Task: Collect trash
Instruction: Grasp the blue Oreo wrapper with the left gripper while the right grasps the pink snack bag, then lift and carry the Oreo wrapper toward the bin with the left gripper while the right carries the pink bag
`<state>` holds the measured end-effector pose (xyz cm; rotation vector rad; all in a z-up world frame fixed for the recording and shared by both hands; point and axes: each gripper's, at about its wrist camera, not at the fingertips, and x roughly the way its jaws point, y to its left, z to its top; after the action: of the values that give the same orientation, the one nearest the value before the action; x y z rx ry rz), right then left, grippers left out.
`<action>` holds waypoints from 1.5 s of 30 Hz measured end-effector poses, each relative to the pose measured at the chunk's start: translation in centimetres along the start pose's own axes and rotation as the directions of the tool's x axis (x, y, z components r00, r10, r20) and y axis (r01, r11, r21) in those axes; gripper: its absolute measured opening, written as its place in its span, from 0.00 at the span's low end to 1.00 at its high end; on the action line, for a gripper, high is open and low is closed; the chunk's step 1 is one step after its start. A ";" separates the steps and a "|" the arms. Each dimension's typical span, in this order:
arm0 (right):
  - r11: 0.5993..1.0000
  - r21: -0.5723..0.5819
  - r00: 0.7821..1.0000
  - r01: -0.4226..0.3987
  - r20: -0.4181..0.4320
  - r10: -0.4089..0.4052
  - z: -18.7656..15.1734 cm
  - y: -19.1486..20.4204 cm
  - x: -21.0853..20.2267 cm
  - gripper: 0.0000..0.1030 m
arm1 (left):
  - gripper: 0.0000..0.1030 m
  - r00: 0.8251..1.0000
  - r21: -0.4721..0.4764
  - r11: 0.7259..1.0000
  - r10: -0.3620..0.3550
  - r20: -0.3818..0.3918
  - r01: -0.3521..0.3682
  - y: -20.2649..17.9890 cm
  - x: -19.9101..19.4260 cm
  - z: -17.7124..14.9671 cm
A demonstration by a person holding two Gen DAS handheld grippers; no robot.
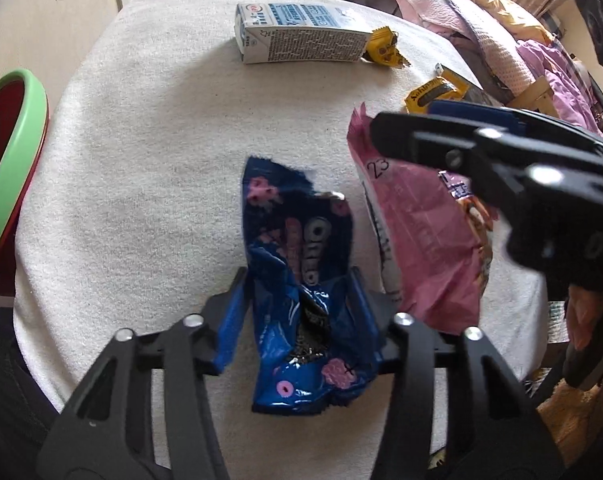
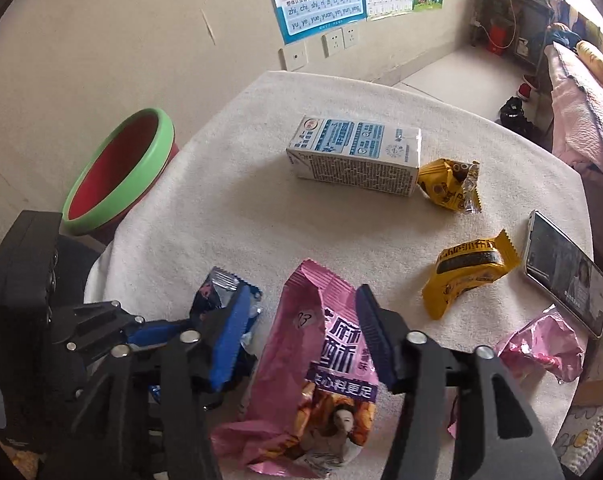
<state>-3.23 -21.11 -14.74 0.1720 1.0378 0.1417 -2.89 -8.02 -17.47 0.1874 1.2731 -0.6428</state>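
Lying lengthwise between the left gripper (image 1: 301, 292) jaws at lower centre, blue wrapper (image 1: 299, 280) pinched at both sides, long axis running up-frame. Straddling the pink bag (image 2: 317, 360) at lower centre, right gripper (image 2: 301, 340) spread, one pad touching, not clamping.

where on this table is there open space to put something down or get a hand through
The widest bare cloth lies between the white-and-blue milk carton, the green-rimmed red bin and the blue cookie wrapper. The right side is crowded: two yellow snack packets, a phone, a pink snack bag.
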 end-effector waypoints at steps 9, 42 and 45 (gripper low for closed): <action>0.999 0.044 0.999 -0.005 -0.045 0.007 -0.2 -0.6 0.4 0.66 | 0.34 0.993 -0.125 0.991 0.060 0.098 -0.048 4.2 -2.6 1.2; 0.998 -0.025 0.956 -0.055 -0.291 0.045 -3.0 1.0 2.4 0.64 | 0.36 0.985 -0.193 0.974 0.142 0.095 -0.122 7.2 -2.4 1.2; 0.998 -0.047 0.956 -0.050 -0.292 0.034 -3.0 1.4 2.6 0.47 | 0.37 0.986 -0.194 0.974 0.138 0.090 -0.118 7.2 -2.2 1.2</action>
<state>-4.58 -18.99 -18.11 0.1264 1.3231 0.2391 1.68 -1.95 -16.67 0.0784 1.2042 -0.4130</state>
